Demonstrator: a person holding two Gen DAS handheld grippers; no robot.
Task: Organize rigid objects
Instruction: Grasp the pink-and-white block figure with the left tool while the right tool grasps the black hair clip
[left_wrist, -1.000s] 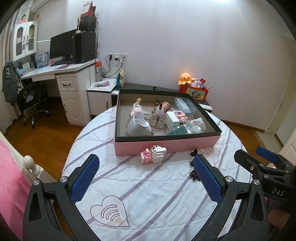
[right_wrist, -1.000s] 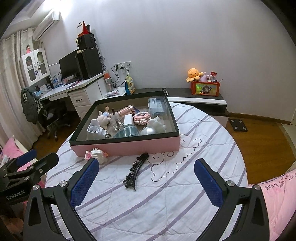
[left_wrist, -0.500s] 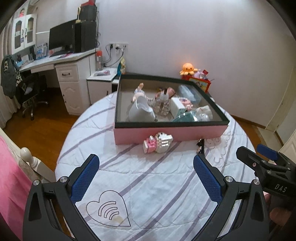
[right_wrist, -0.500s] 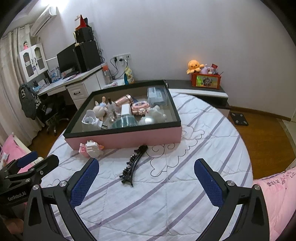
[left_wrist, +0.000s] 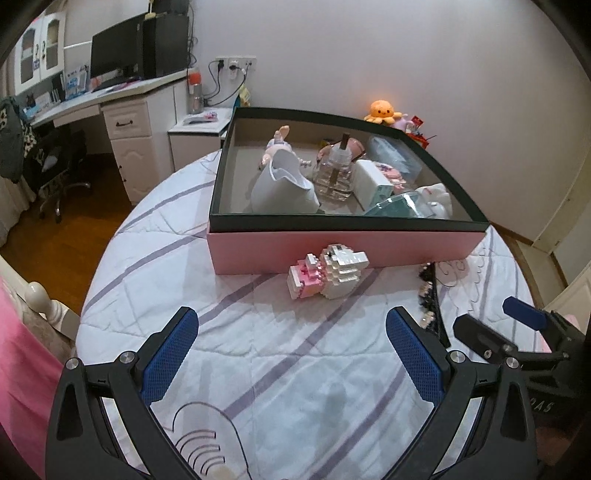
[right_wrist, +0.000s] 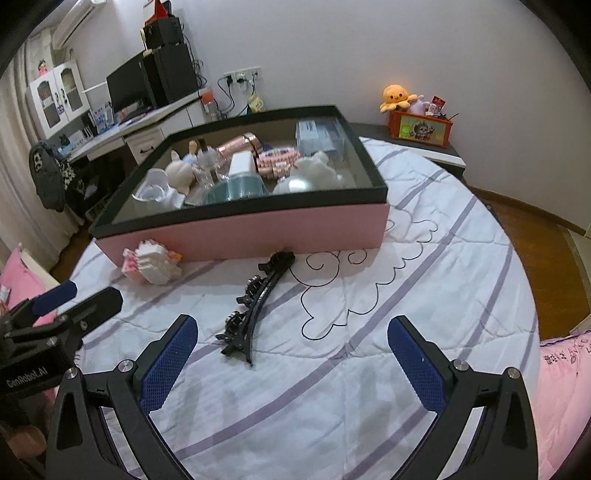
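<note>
A: Block figure (left_wrist: 330, 270), pink and white, on the striped quilt (left_wrist: 280, 354), right up against the front wall of the pink box (left_wrist: 343, 246), towards its left half.

B: And the black hair clip (right_wrist: 257, 303) lies to its right on the same quilt, long and toothed, its far end just at the foot of the box, its near end angling towards the right hand-held gripper (right_wrist: 291, 356).

A: That right hand-held gripper hangs with its blue pads (right_wrist: 415, 365) spread wide, nothing between them. The near tip of the clip sits between the two fingers, closer to the left one.

B: Left hand-held gripper (left_wrist: 291, 354) is the same story: jaws wide apart, empty, above the quilt, with the block figure ahead between the fingers and well apart from them.

A: Inside the box, plenty already: a white jug (left_wrist: 282, 186) at the left, a clear bottle (left_wrist: 334, 171) beside it, a white carton (left_wrist: 373, 182), a small doll (left_wrist: 279, 146) behind the jug.

B: From the right wrist view I also see a rose-gold cylinder (right_wrist: 240, 142) lying on its side, a teal-lidded jar (right_wrist: 236, 188) near the front wall, and a white plush (right_wrist: 317, 170).

A: Each gripper shows at the edge of the other's view, side by side over the near part of the bed.
</note>
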